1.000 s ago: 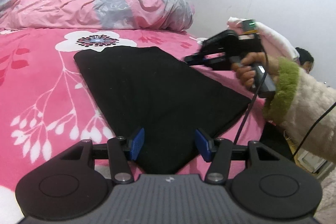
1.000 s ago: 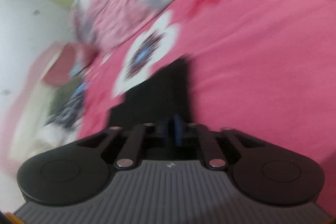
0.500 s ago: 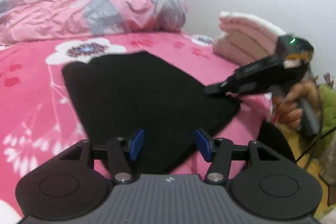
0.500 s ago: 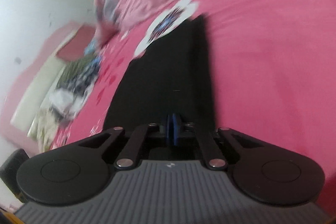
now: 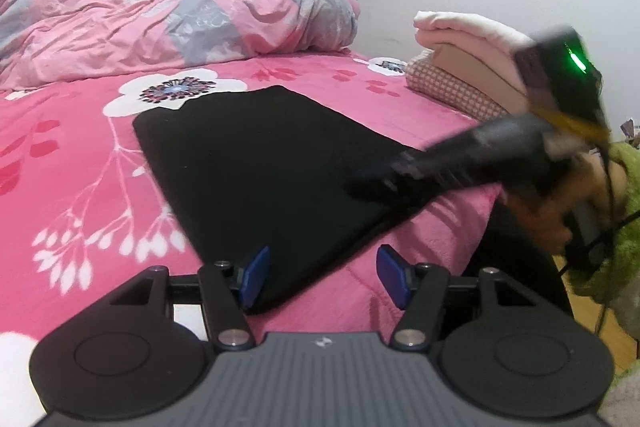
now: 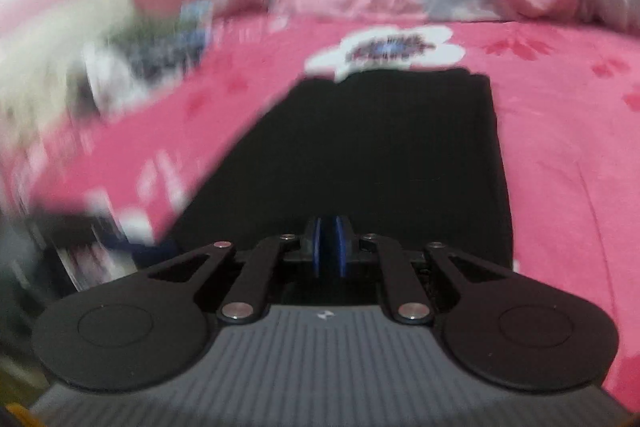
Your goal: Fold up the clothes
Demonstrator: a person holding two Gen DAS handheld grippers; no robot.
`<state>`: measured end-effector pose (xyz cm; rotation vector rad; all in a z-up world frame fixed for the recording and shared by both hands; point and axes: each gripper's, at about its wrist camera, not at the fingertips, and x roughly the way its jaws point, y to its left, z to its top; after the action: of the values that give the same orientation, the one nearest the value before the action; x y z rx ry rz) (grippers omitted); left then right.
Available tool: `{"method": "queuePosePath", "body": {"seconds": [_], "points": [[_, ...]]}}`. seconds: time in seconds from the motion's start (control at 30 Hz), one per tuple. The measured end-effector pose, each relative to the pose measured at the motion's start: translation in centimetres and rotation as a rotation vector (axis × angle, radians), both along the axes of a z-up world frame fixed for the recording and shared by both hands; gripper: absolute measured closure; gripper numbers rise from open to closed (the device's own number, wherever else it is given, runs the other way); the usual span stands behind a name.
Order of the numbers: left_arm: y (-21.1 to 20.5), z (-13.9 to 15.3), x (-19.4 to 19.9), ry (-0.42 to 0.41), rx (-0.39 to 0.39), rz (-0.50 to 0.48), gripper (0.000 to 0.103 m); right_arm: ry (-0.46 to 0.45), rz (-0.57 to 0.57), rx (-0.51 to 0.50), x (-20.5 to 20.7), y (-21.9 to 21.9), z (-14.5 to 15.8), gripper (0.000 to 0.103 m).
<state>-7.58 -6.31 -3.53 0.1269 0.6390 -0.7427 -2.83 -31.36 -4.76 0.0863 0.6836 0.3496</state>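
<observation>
So the black garment (image 5: 272, 179) lies flat as a neat rectangle on the pink bed (image 5: 72, 195) – right hand-held gripper (image 6: 328, 247), pads pinched together w/ nothing between, has swung down over its near-right corner, left hand-held gripper (image 5: 320, 273) wide apart at the near edge – prob. smoothing or another fold.
</observation>
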Motion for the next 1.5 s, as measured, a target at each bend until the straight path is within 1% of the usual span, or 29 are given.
{"method": "queuePosePath", "body": {"seconds": [0.03,0.07,0.13,0.2,0.3,0.37,0.43,0.5,0.57,0.63,0.67,0.77,0.83,0.9,1.0,1.03,1.13,1.2,1.3,1.37,1.43,1.5], "points": [[0.2,0.1,-0.1,-0.002,-0.001,0.001,0.042,0.007,0.018,-0.058,-0.5,0.6,-0.2,0.095],[0.3,0.2,-0.1,-0.005,-0.002,0.002,0.042,0.011,0.029,-0.091,-1.7,0.4,0.0,0.095],[0.4,0.5,-0.3,-0.03,0.007,-0.011,0.042,0.049,0.03,-0.127,-3.4,-0.2,0.7,0.095],[0.3,0.8,-0.5,-0.057,0.021,-0.018,0.042,0.043,0.011,-0.147,-4.9,-0.7,1.7,0.094],[0.0,1.1,-0.6,-0.087,0.049,-0.013,0.042,-0.035,0.024,-0.108,-4.0,0.3,2.6,0.093],[0.2,1.2,-0.9,-0.1,0.051,-0.02,0.042,-0.071,0.058,-0.096,-2.5,1.9,2.4,0.092],[0.4,1.2,-1.0,-0.099,0.051,-0.013,0.042,-0.091,0.118,-0.096,-1.2,3.4,1.5,0.09],[0.5,1.0,-0.8,-0.095,0.05,-0.004,0.042,-0.062,0.16,-0.11,-1.1,4.1,0.3,0.088],[0.7,0.9,-0.6,-0.087,0.042,0.0,0.042,-0.04,0.168,-0.146,-2.3,3.7,-0.4,0.087],[0.6,0.8,-0.2,-0.084,0.034,0.004,0.042,-0.018,0.171,-0.119,-4.2,2.3,0.0,0.085],[0.5,0.8,0.1,-0.083,0.03,0.006,0.042,-0.004,0.159,-0.114,-5.0,1.5,0.4,0.085],[-0.3,0.6,1.3,-0.063,0.018,0.035,0.042,-0.045,0.068,-0.104,-6.0,-0.3,1.5,0.083],[-1.2,0.3,2.2,-0.051,0.03,0.049,0.042,-0.093,-0.013,-0.076,-5.5,-1.1,1.9,0.083],[-1.8,0.0,2.4,-0.054,0.048,0.05,0.042,-0.117,-0.074,-0.061,-4.6,-1.6,1.2,0.083],[-2.0,-0.3,2.5,-0.051,0.066,0.047,0.042,-0.078,-0.145,-0.119,-4.4,-2.6,-0.8,0.083],[-2.1,-0.3,2.5,-0.05,0.072,0.046,0.042,-0.082,-0.152,-0.116,-5.2,-3.2,-1.1,0.083],[-2.4,-0.6,2.5,-0.048,0.09,0.043,0.041,-0.074,-0.188,-0.091,-7.2,-5.0,-0.5,0.083],[-2.5,-0.8,2.6,-0.046,0.102,0.041,0.041,-0.094,-0.226,-0.089,-7.5,-5.7,0.4,0.082],[-2.7,-0.9,2.6,-0.045,0.112,0.036,0.041,-0.142,-0.226,-0.019,-5.2,-6.3,1.6,0.082],[-2.7,-0.9,2.6,-0.044,0.114,0.033,0.041,-0.154,-0.211,0.025,-2.7,-6.2,1.9,0.08],[-2.7,-0.9,2.7,-0.042,0.112,0.032,0.041,-0.145,-0.186,0.049,0.5,-6.3,1.7,0.079],[-2.7,-0.9,2.7,-0.042,0.11,0.027,0.04,-0.11,-0.177,0.066,3.1,-6.3,1.3,0.079]]}}
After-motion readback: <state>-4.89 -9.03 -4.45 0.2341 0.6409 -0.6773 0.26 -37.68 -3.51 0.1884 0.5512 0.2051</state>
